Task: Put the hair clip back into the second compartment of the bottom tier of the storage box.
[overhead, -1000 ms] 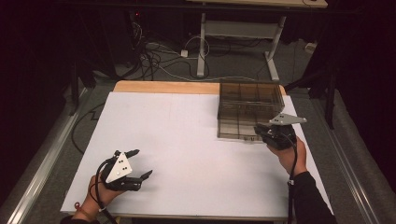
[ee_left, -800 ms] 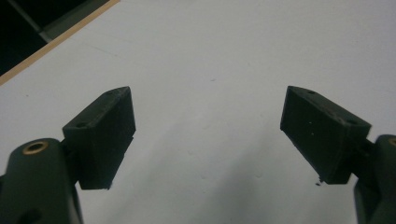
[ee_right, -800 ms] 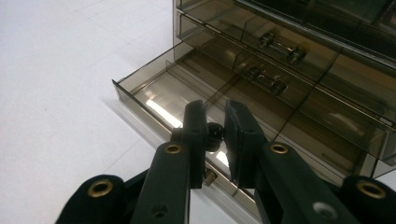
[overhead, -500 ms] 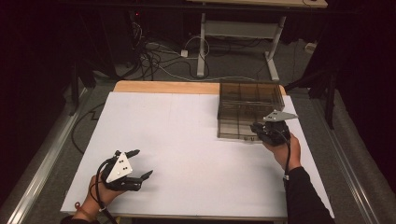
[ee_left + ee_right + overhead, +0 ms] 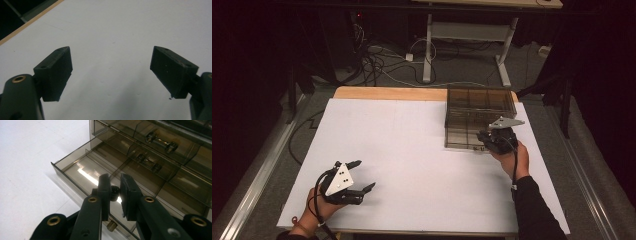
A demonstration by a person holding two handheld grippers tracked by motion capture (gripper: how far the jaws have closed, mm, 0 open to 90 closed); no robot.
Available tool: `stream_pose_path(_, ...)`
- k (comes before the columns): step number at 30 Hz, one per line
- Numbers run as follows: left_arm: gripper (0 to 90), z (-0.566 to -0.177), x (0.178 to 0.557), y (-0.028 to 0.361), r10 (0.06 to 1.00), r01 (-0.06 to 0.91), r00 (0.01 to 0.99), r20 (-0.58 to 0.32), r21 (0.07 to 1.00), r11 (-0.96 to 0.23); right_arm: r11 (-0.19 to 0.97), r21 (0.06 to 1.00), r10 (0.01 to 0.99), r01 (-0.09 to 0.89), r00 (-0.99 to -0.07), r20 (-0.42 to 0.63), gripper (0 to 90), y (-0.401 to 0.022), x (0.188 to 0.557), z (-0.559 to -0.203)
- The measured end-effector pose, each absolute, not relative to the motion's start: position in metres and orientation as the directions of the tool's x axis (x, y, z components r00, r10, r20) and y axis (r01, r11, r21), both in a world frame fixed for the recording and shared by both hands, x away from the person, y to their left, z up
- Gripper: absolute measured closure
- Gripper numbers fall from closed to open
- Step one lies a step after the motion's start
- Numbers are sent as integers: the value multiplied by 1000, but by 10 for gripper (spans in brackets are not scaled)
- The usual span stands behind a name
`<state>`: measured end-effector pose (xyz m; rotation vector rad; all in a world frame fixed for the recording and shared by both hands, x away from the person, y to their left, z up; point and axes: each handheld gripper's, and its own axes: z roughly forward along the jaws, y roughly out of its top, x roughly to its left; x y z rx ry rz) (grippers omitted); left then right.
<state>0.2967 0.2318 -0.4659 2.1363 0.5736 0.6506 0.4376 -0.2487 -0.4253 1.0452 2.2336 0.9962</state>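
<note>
The right gripper (image 5: 115, 191) is clamped on what looks like a small black drawer knob (image 5: 114, 192). The smoky drawer cabinet (image 5: 479, 114) stands at the table's (image 5: 412, 130) far right corner. The left gripper (image 5: 362, 176) hangs with its jaws wide apart, holding nothing, near the front left corner.

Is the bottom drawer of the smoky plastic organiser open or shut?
Open: the bottom drawer juts out from the organiser, with the right tool clamped on its knob.
</note>
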Motion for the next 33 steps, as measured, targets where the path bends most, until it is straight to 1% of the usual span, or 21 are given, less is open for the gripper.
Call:
stream_pose_path(16, 171, -466, 297, 232, 593, 176, 765, 251, 804, -568, 450, 751, 804, 483, -585, -106, 792, -247, 443, -434)
stream_pose_path(33, 171, -467, 297, 231, 587, 174, 769, 253, 801, -573, 444, 750, 809, 491, -579, -100, 793, -248, 445, -441)
